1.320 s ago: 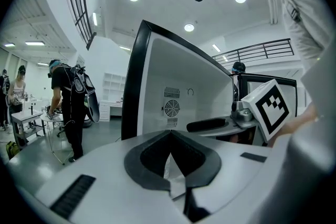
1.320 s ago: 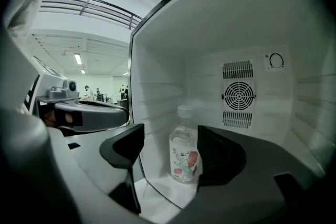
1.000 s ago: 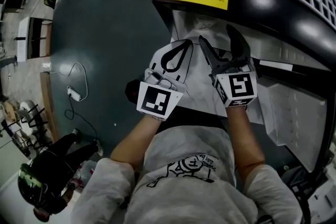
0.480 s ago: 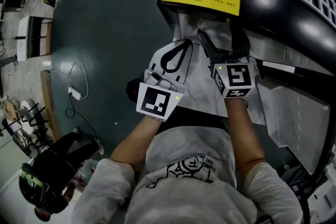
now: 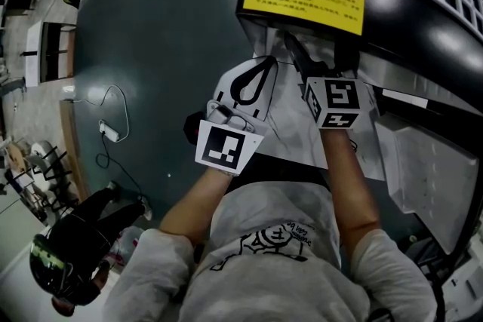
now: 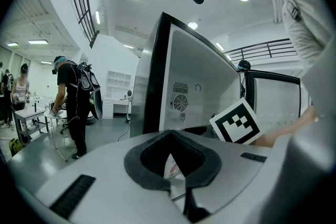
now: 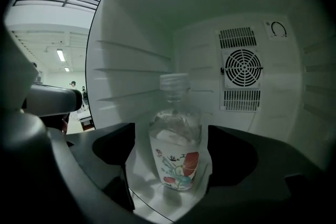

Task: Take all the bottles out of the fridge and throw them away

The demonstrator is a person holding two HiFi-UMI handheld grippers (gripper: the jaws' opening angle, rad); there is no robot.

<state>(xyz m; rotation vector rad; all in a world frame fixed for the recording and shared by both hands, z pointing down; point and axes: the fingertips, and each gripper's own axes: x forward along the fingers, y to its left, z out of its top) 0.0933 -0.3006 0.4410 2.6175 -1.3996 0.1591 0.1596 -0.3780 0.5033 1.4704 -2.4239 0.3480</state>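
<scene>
The clear plastic bottle with a flowered red label stands upright, cap up, mid-frame on the white fridge floor. The right tool flanks it untouched, jaws wide and just opening. A round fan grille sits upper right. The left tool is closed, empty, above the dark green room floor.

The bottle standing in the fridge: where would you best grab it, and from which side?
The bottle stands upright, fridge walls behind and beside it: probably come level from the open front and close on its wide labelled body, below the narrow neck.
</scene>
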